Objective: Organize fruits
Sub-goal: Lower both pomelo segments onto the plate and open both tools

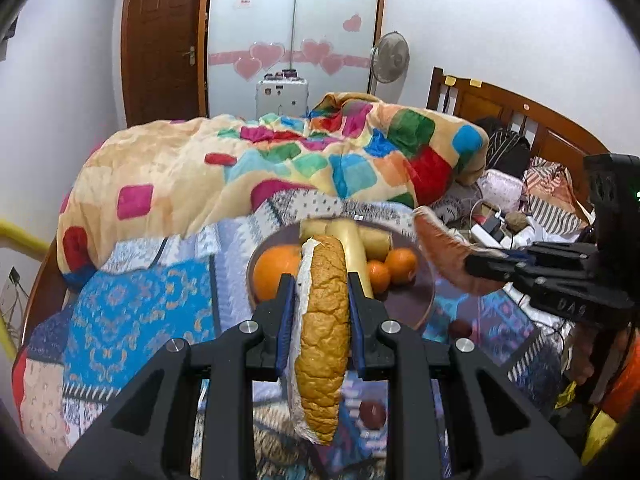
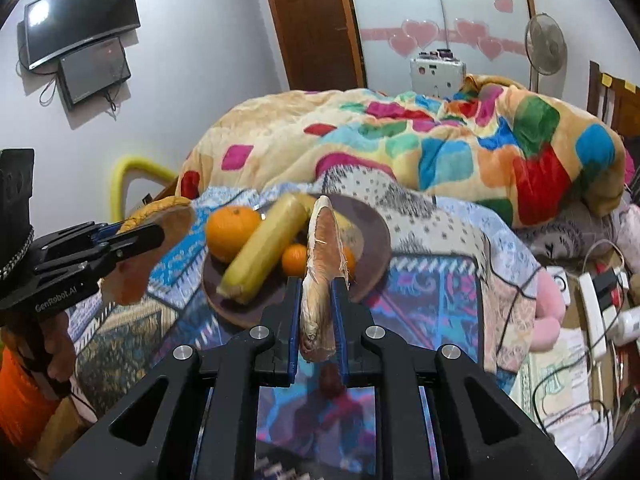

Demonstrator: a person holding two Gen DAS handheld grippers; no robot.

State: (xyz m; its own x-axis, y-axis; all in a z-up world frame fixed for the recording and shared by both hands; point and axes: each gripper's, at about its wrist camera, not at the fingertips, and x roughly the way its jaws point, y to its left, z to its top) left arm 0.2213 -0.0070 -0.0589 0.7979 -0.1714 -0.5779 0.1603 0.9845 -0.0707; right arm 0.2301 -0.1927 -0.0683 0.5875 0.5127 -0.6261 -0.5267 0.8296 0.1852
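Left gripper [image 1: 322, 296] pinches a half fruit [image 1: 322, 336] edge-on between its blue pads; the bumpy orange-yellow rind faces right and a white edge faces left. The same piece appears at the left of the right wrist view [image 2: 158, 226], where its pale orange cut face is turned toward the camera.

Right gripper [image 2: 318, 300] is pressed onto a second fruit slice [image 2: 322, 264] — thin, pale orange, with fibrous white edges — held upright above the patterned bedspread [image 2: 424, 296]. In the left wrist view this slice [image 1: 444, 248] juts from the black fingers at the right.

The brown plate [image 2: 372, 248] rests on the bedspread near the foot of a multicoloured blanket [image 1: 280, 160]. On it lie a large orange [image 2: 232, 232] toward the left rim, a long yellow fruit [image 2: 264, 248] laid diagonally across the middle, and small oranges [image 1: 390, 268] beside it; further yellow pieces sit at the far rim.

Two dark red fruits [image 1: 374, 416] lie on the bedspread nearer the camera than the plate — off the plate.

Background: wooden door [image 1: 160, 40], standing fan [image 1: 390, 56], wall screens [image 2: 80, 32].
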